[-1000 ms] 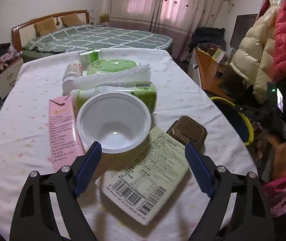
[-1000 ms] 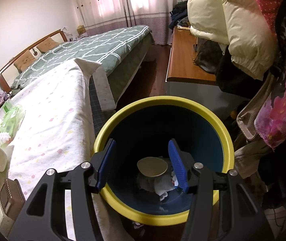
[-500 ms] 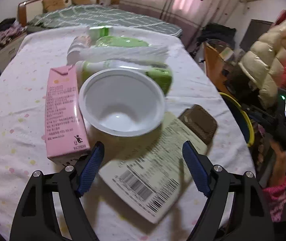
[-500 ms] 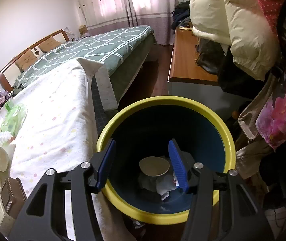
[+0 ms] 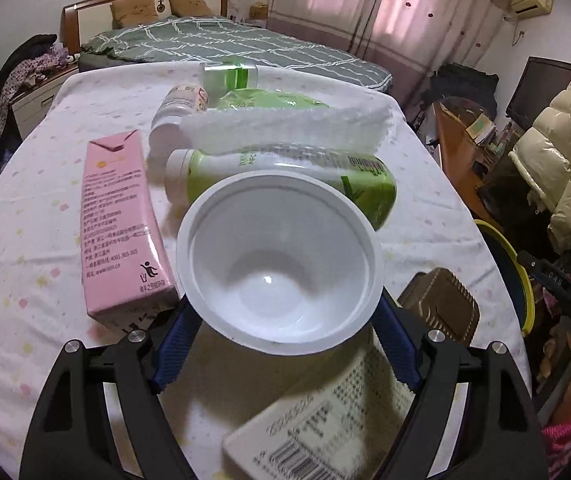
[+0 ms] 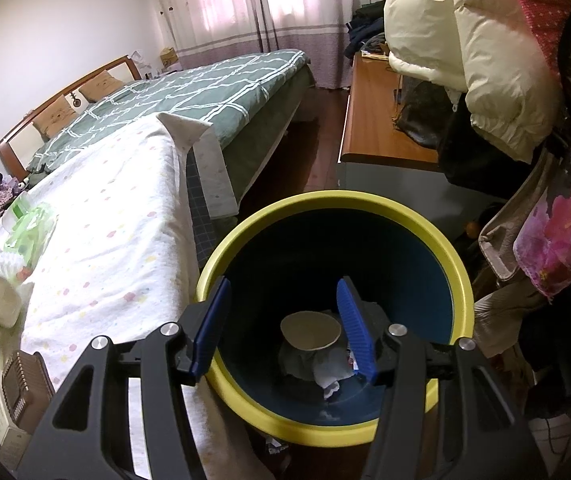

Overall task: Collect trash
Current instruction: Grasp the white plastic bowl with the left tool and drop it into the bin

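The room is a bedroom, with a green quilted bed (image 5: 221, 44) behind and a tabletop (image 5: 25, 240) under a white dotted cloth in front. In the left wrist view, the trash lies in a group on this cloth: a white plastic bowl (image 5: 279, 264) in the middle, a pink carton (image 5: 119, 220) touching it on one side, a green bottle (image 5: 285, 176) lying behind it, a brown ridged tray (image 5: 441, 308) beside it and a printed box (image 5: 325, 428) partly under it. My left tool (image 5: 281, 344) stands around the near part of the bowl, one blue pad on each side below the rim. The jaws have just been closing a little, with the bowl between them, but I cannot see that the pads press on its wall, so I judge it is not yet gripped. To do this step well, I think I should go a little deeper, keep the pink carton outside the pad, close gently because the thin wall can bend, and then lift straight up so that the box does not come with it.

In the right wrist view, the floor beside the tabletop carries the yellow-rimmed bin (image 6: 461, 280), dark blue inside, with a round lid (image 6: 311, 330) and crumpled paper already at the bottom. My right tool (image 6: 283, 320) hangs over its mouth, half wide and empty.
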A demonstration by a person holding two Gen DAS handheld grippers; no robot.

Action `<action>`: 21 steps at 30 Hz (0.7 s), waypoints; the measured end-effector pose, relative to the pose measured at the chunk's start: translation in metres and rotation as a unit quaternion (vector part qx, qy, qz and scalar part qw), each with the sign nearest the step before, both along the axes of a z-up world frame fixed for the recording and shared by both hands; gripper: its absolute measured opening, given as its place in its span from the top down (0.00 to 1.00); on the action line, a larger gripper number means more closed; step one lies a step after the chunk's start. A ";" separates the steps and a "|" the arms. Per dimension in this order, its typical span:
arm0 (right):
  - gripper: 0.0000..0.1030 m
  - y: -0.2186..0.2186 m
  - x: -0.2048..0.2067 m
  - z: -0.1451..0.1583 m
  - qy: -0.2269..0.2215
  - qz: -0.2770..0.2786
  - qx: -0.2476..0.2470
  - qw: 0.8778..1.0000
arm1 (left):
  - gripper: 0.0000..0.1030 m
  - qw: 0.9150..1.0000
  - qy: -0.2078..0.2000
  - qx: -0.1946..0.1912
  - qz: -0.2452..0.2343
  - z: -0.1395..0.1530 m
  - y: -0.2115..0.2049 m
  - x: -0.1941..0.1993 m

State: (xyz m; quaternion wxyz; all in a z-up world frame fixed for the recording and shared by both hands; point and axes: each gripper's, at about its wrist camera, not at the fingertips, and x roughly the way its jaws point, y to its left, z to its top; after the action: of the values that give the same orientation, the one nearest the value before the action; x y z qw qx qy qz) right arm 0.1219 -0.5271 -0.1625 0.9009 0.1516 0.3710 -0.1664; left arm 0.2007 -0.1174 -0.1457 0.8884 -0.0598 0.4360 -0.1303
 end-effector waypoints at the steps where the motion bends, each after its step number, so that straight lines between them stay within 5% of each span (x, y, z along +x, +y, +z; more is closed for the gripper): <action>1: 0.48 0.000 0.000 0.000 0.000 0.001 0.001 1.000 | 0.22 1.000 -0.001 -0.002 0.000 0.000 0.000 0.002; 21: 0.48 -0.012 -0.020 0.013 -0.033 0.001 0.011 0.999 | 0.28 0.998 -0.067 -0.012 -0.009 0.041 -0.005 -0.034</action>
State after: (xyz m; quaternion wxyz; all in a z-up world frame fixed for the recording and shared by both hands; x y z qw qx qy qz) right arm 0.1024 -0.5394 -0.1495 0.9111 0.1661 0.3434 -0.1562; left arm 0.1670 -0.1227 -0.1046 0.9137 -0.0575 0.3746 -0.1467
